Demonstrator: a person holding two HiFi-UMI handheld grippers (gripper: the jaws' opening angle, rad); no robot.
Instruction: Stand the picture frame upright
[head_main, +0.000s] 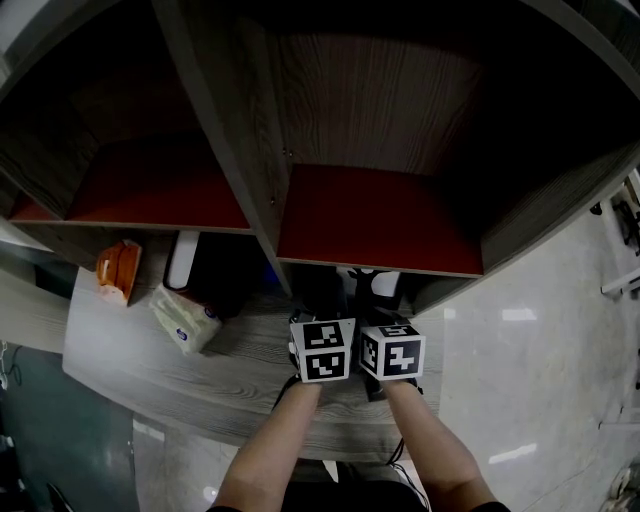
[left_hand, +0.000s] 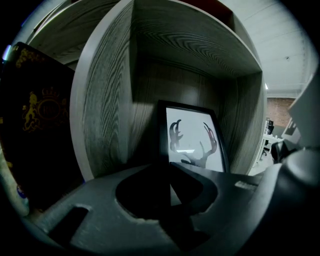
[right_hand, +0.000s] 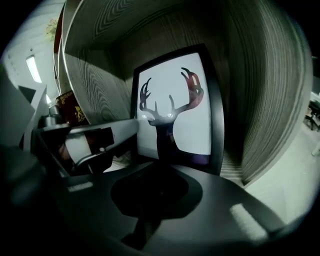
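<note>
A black picture frame (left_hand: 192, 140) with a white antlered-deer print stands nearly upright, leaning back, inside a wooden shelf compartment. It fills the middle of the right gripper view (right_hand: 175, 105). My left gripper (left_hand: 167, 175) is shut on the frame's left edge, and its finger (right_hand: 115, 131) reaches that edge in the right gripper view. My right gripper (right_hand: 157, 187) is shut with nothing in it, just in front of the frame's bottom rail. In the head view only the two marker cubes (head_main: 322, 350) (head_main: 392, 352) show side by side; the shelf above hides the jaws and most of the frame.
The compartment's wooden divider (left_hand: 105, 100) stands close on the left and its side wall (right_hand: 260, 100) close on the right. A dark box with a gold crest (left_hand: 35, 115) sits past the divider. On the table (head_main: 200, 390) to the left lie an orange packet (head_main: 118, 270) and a tissue pack (head_main: 187, 322).
</note>
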